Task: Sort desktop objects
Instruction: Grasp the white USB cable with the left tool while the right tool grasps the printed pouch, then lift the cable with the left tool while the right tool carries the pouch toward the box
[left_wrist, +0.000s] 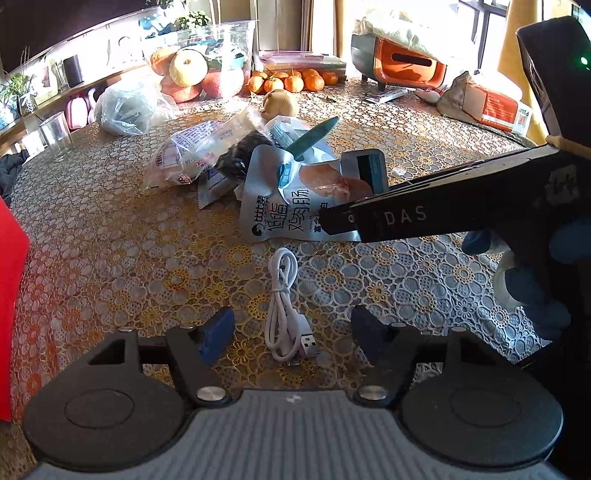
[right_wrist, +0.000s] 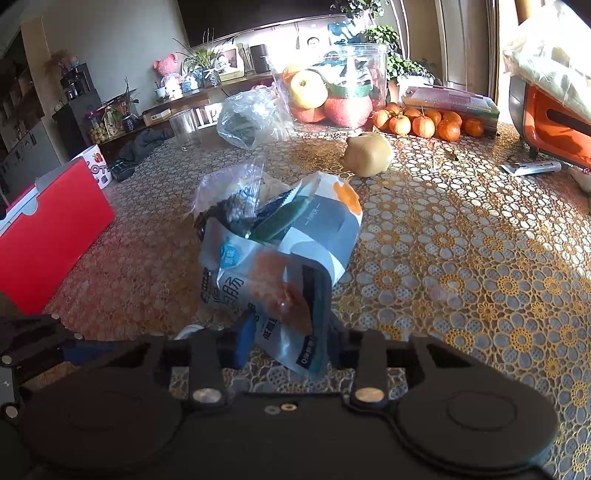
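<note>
Left wrist view: the left gripper (left_wrist: 293, 332) points steeply down at the desk (left_wrist: 110, 258), its jaws standing apart on either side of a coiled white USB cable (left_wrist: 284, 314), which lies flat on the lace cloth and is not touched by either pad; beyond the cable lies a silver snack pouch (left_wrist: 280, 206) at the front of a heap of packets; the right gripper (left_wrist: 332, 221) enters from the right edge, angled down and leftward, its tips at the pouch's right edge, carried by a hand in a blue glove (left_wrist: 532, 295).

Right wrist view: the right gripper (right_wrist: 288, 339) tilts downward over the desk (right_wrist: 480, 258); its jaws are drawn in against the lower edge of the snack pouch (right_wrist: 273, 280), the blue pad (right_wrist: 245, 339) pressing its left side, the other finger hidden behind the pouch; a dark green pen-like object (right_wrist: 284, 218) rests on the heap behind; a red box (right_wrist: 48, 236) stands at the left.
</note>
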